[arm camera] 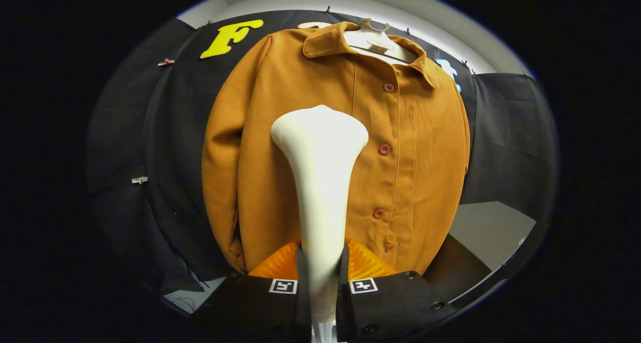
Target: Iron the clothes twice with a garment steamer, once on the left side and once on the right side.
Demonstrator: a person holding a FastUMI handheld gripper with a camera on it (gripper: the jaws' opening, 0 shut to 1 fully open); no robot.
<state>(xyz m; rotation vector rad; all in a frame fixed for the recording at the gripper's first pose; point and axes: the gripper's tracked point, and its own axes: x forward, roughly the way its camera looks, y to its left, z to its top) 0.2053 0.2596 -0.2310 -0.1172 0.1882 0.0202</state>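
Observation:
A brown button-up jacket (410, 147) hangs on a white hanger (373, 37) against the booth's black wall. My gripper (323, 278) is shut on the slim handle of a white garment steamer (320, 178), both fingers pressing its sides. The steamer rises straight ahead from between the fingers, and its wide head (319, 127) sits in front of the jacket's chest, left of the button row (384, 149). Whether the head touches the cloth, I cannot tell. The steamer hides part of the jacket's left front.
Black cloth (165, 173) covers the wall on both sides of the jacket. A pale wall and floor patch (493, 233) shows beyond the jacket's lower right. The jacket's left sleeve (220, 183) hangs down beside the body.

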